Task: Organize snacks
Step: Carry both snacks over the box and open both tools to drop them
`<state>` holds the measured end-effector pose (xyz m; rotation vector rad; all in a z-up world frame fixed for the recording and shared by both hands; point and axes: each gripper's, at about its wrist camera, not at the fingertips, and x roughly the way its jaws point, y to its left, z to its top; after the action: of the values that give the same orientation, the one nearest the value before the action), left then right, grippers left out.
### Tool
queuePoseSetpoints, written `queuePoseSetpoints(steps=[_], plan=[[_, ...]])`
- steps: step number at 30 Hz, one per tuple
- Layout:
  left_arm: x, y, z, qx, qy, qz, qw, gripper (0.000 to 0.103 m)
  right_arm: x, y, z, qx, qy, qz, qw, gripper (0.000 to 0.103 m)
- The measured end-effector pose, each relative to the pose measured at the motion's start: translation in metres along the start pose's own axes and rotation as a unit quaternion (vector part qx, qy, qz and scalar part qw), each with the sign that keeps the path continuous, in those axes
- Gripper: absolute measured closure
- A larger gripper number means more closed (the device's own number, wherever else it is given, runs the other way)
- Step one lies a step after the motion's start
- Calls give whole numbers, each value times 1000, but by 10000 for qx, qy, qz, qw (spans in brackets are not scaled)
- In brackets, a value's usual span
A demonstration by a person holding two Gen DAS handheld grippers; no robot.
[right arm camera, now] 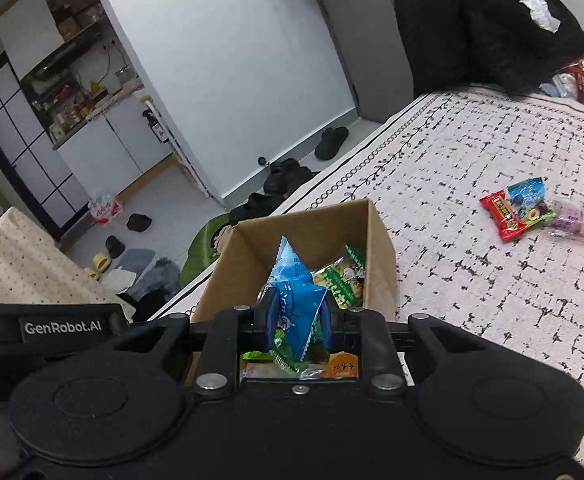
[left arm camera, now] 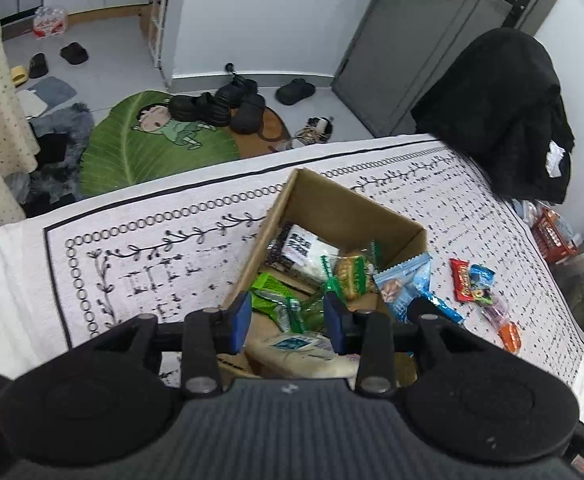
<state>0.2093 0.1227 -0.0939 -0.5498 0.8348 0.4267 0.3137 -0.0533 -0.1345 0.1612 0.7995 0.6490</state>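
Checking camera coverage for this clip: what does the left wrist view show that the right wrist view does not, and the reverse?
Left wrist only: the open left tongs over the box, empty, and a cream plastic pouch with a blue label under them.

Right wrist only: the right tongs shut on a crumpled blue foil snack packet, and a kitchen counter with shelves.

Both: the open brown cardboard box holding green snack packets, and the red wrapped snack bar lying loose on the white patterned cloth.

Cardboard box (right arm camera: 380,240) open-topped at lower centre, packets piled inside, its walls standing round them, bare patterned cloth (right arm camera: 472,320) right of it, loose snacks (right arm camera: 532,212) clustered upper right, black coat (right arm camera: 492,20) behind.
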Motion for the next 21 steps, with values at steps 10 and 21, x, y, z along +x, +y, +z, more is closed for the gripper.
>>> queuePoseSetpoints(steps=[10,21], plan=[[-5,1,3,-16,12,73,10000,49,-4,-14,3,168,44,-56,9998,57],[-6,-7,10,77,-69,202,9997,32,-18,-33,12,327,-263,-518,9978,30]])
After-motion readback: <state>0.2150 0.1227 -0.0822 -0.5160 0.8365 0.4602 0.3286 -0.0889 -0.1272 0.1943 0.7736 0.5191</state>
